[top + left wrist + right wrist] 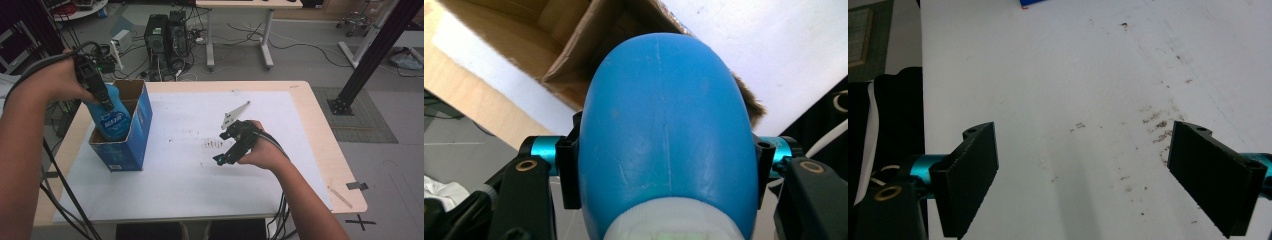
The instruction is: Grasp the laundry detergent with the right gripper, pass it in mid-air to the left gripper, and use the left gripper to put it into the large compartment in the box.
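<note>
A blue plastic bottle (111, 117) with a label hangs bottom-down inside the open top of a blue cardboard box (136, 131) at the table's left. My left gripper (106, 102) is shut on the bottle's upper part, and its jaws press both sides of the blue body (664, 135) in the left gripper view, above the box's brown flaps (574, 45). My right gripper (222, 158) rests low over the white sheet (200, 165) near the table's middle. Its jaws stand wide apart around my right gripper's midpoint (1083, 185), with nothing between them.
Dark smudges (212, 144) mark the sheet just left of the right gripper. The wooden table edge (325, 145) runs along the right. Beyond the table stand computer towers (165, 37) and a desk's legs (265, 40), with cables on the floor.
</note>
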Motion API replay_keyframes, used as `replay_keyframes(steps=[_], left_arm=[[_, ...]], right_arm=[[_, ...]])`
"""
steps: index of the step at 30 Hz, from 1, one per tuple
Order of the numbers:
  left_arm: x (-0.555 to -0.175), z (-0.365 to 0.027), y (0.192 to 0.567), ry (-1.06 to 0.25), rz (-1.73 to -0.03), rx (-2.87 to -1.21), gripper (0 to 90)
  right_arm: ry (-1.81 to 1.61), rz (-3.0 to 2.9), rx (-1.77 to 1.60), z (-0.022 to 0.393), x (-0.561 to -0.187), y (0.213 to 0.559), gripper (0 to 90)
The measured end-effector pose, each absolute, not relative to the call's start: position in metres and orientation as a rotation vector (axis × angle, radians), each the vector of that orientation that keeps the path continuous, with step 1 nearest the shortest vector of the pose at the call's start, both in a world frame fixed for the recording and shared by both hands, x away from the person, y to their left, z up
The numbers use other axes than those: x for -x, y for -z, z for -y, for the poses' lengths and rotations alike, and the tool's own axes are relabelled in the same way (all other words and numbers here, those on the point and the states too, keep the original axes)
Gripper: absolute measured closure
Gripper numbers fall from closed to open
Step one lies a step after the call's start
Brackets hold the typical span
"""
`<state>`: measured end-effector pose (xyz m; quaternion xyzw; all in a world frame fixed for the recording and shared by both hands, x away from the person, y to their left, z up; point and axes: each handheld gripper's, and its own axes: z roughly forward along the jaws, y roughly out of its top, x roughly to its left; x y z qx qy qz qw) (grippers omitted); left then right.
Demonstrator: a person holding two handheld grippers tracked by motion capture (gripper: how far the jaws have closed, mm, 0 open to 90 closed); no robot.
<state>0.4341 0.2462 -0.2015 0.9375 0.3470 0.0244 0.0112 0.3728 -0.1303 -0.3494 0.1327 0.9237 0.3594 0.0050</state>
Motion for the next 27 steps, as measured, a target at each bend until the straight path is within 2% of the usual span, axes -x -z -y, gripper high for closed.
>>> replay_keyframes(steps=[9, 16, 27], left_arm=[[-0.44, -0.243, 0.244, -0.024, -1.065, -2.953, 38.4], [-0.443, -0.24, 0.28, -0.024, -0.982, -2.999, 38.3], [-0.441, -0.236, 0.298, -0.057, -0.923, -3.03, 38.2]], right_arm=[[-1.132, -2.896, -0.415, 0.13, -0.372, 0.352, 12.2], [-1.135, -2.9, -0.419, 0.13, -0.372, 0.354, 12.2], [-1.151, -2.9, -0.42, 0.131, -0.372, 0.357, 12.2]])
